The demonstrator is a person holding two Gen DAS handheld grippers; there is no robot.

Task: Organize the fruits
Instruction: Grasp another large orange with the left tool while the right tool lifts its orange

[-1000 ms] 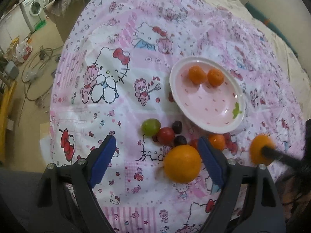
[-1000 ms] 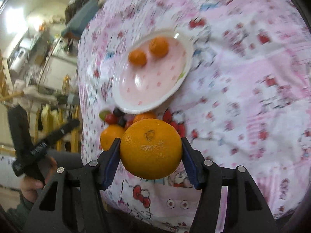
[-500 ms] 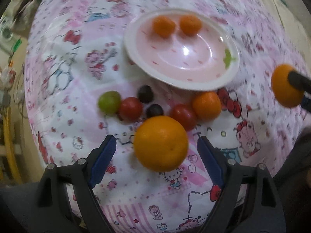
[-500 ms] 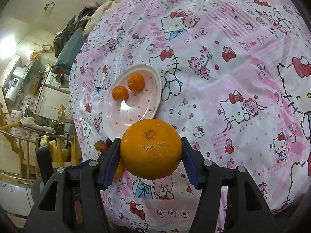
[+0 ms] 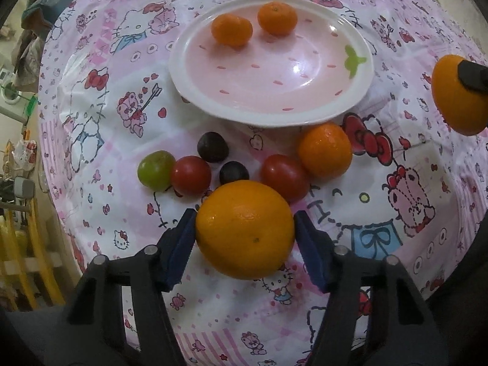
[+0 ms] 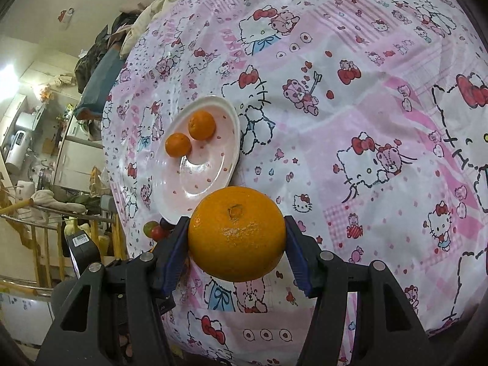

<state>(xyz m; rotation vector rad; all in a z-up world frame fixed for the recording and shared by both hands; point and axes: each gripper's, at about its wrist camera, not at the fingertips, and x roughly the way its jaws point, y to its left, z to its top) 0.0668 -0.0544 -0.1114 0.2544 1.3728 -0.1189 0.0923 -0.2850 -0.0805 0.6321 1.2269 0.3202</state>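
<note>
My left gripper (image 5: 242, 216) points down at a large orange (image 5: 244, 228) lying on the pink cartoon-print cloth. Its jaws are closing, and both blue pads touch the orange's sides. My right gripper (image 6: 236, 222) is shut on a second large orange (image 6: 238, 235), held above the cloth; that orange (image 5: 454, 91) also shows at the right edge of the left wrist view. Beyond lies a pink plate (image 5: 187, 91) bearing two mandarins (image 5: 231, 29). Between the plate and my left gripper sit a mandarin (image 5: 324, 151), two red tomatoes (image 5: 190, 175), two dark grapes (image 5: 212, 146) and a green fruit (image 5: 155, 169).
The cloth (image 6: 366, 106) covers a broad bed-like surface that drops off at the left edge (image 5: 52, 183). Beyond that edge are a yellow rack (image 5: 36, 244), a washing machine (image 5: 9, 97) and piled clothes (image 6: 100, 55). The plate (image 6: 235, 152) lies left of my right gripper.
My left gripper came down over the large orange and its jaws narrowed until the pads met it. My right gripper kept its orange while its view swung across the cloth.
</note>
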